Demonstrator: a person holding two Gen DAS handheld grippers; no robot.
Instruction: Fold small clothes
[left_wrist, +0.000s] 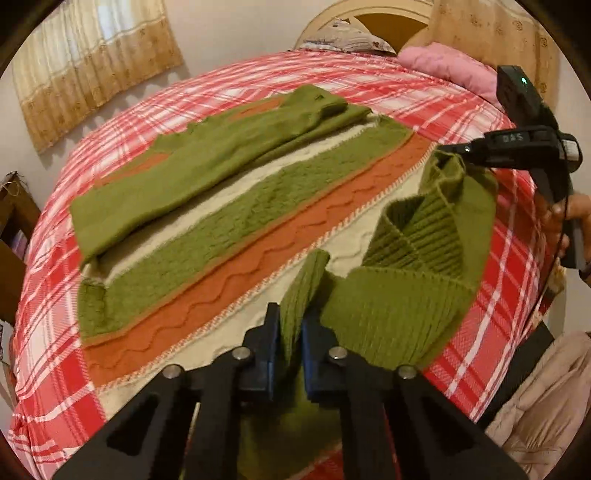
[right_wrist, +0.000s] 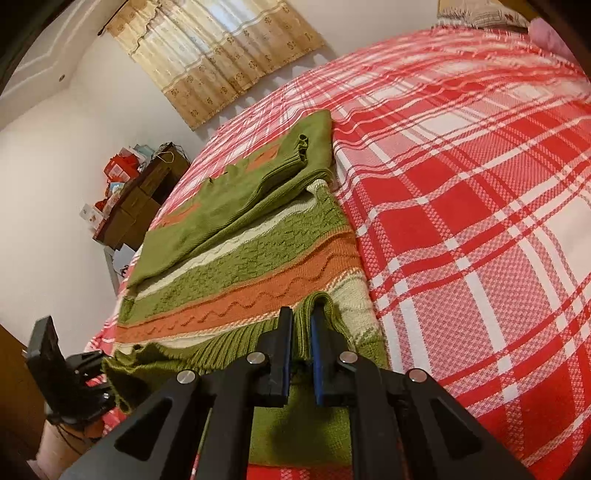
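Lying across a red-and-white checked bedspread (right_wrist: 461, 206), a striped sweater (left_wrist: 229, 236) in green, orange and cream has its ribbed green hem (left_wrist: 399, 295) lifted off the bed. The left gripper (left_wrist: 290, 354) pinches one fold of that hem between its pads; the right gripper (right_wrist: 301, 347) pinches another part of the same ribbed edge. One green sleeve (right_wrist: 236, 195) lies folded across the sweater's body. A patterned curtain (right_wrist: 221, 55) hangs behind the bed.
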